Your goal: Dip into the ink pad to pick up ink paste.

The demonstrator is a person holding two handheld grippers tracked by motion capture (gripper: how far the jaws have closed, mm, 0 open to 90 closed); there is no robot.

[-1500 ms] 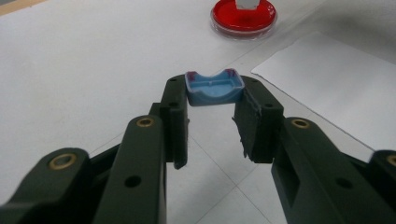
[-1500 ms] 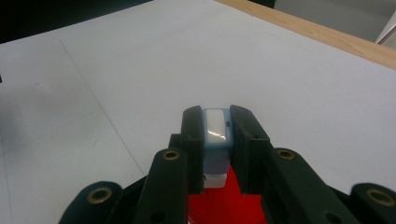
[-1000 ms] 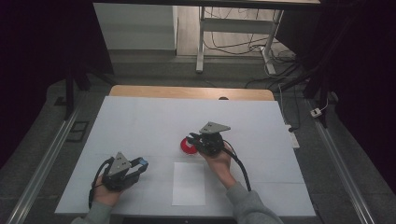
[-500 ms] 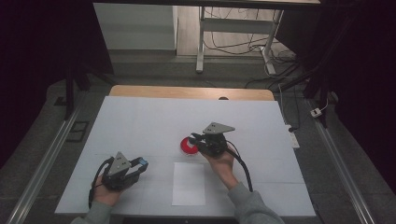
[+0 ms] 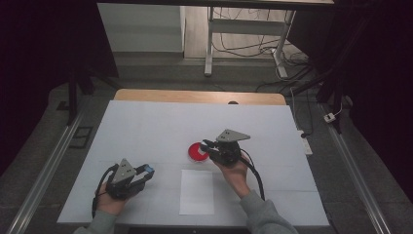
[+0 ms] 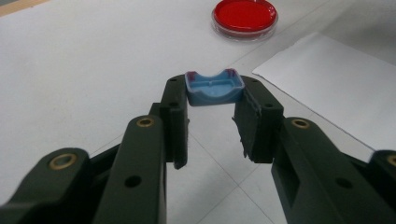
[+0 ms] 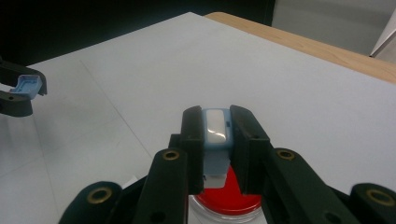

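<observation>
A white-covered table (image 5: 146, 126) stands in a dark room. The left gripper (image 6: 215, 100) clamps a small blue plastic cap (image 6: 215, 88); the right gripper (image 7: 215, 128) clamps a pale blue stick-shaped body (image 7: 215, 135), long axis pointing along its jaws, above a round red-filled dish (image 7: 229, 200).

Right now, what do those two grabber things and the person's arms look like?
Each gripper, left and right, has two chunky black jaws with brass-coloured pins and small round holes. A grey three-cornered plate sits on top of each, and a black cable trails back. The person wears grey sleeves.
</observation>
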